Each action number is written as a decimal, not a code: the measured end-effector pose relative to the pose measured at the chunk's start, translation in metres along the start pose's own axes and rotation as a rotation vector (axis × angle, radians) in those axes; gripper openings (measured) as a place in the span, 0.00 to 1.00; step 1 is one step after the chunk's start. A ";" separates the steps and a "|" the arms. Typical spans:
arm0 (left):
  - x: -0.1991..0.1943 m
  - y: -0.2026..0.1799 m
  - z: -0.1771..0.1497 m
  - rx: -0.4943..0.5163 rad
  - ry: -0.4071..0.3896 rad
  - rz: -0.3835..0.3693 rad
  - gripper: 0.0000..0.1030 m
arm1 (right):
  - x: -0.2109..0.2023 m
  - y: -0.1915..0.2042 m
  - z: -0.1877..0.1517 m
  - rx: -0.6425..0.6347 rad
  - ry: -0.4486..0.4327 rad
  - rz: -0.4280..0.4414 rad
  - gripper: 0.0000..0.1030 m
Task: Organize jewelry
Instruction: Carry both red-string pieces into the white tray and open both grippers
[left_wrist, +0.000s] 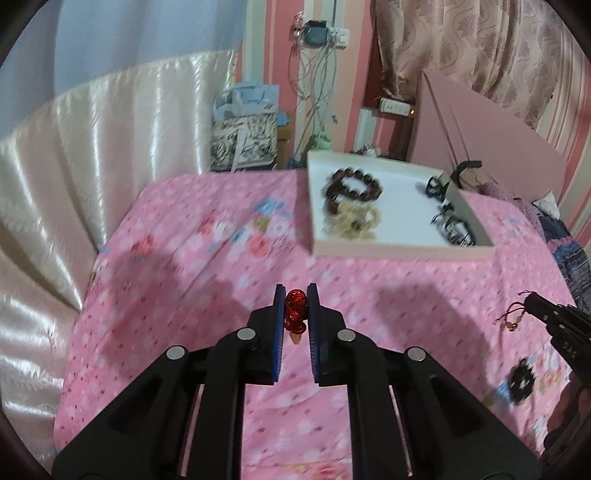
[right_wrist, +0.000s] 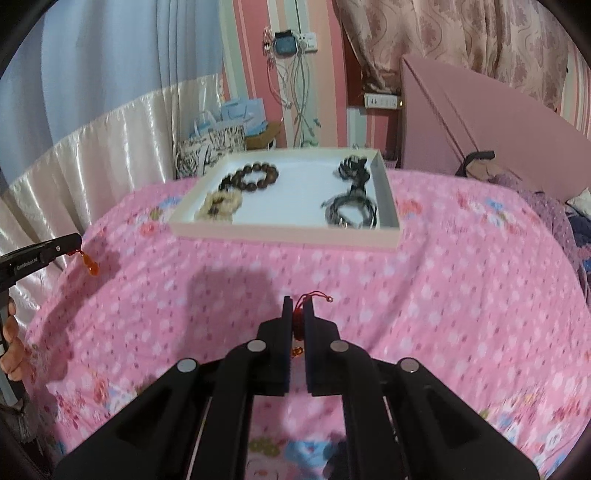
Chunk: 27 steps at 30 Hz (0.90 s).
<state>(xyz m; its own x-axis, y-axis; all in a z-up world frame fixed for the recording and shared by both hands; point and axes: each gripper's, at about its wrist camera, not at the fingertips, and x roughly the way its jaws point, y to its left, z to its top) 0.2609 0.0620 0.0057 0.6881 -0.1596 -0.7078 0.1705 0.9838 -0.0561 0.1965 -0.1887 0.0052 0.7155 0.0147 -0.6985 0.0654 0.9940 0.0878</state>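
Observation:
My left gripper (left_wrist: 296, 295) is shut on a red bead bracelet (left_wrist: 294, 311), held above the pink bedspread; it also shows at the left of the right wrist view (right_wrist: 74, 245) with the red beads (right_wrist: 89, 266) hanging. My right gripper (right_wrist: 300, 308) is shut on a red cord bracelet (right_wrist: 300, 325); it also shows in the left wrist view (left_wrist: 532, 301) with the cord (left_wrist: 514, 314) dangling. A white tray (right_wrist: 288, 233) (left_wrist: 402, 249) ahead holds a dark wooden bead bracelet (right_wrist: 249, 178), a cream bead bracelet (right_wrist: 221, 206) and black bracelets (right_wrist: 351, 208).
A pink floral bedspread (right_wrist: 461, 295) covers the surface. A black piece of jewelry (left_wrist: 521, 382) lies on it at the right. Cream satin fabric (left_wrist: 74, 184) lies left. A pink box lid (right_wrist: 480, 136) leans behind the tray. Bags (left_wrist: 243, 136) stand at the far wall.

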 end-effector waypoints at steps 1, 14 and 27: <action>-0.001 -0.006 0.008 0.004 -0.009 -0.005 0.09 | 0.001 0.000 0.006 -0.002 -0.005 -0.002 0.05; 0.055 -0.089 0.079 0.042 0.036 -0.155 0.09 | 0.049 -0.016 0.104 0.005 -0.048 -0.002 0.04; 0.179 -0.131 0.126 0.081 0.113 -0.179 0.09 | 0.153 -0.038 0.148 0.032 0.005 -0.034 0.04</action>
<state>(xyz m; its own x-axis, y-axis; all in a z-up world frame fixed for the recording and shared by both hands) 0.4504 -0.1058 -0.0253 0.5589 -0.3160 -0.7666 0.3417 0.9302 -0.1344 0.4066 -0.2402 -0.0002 0.7093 -0.0180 -0.7047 0.1119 0.9899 0.0873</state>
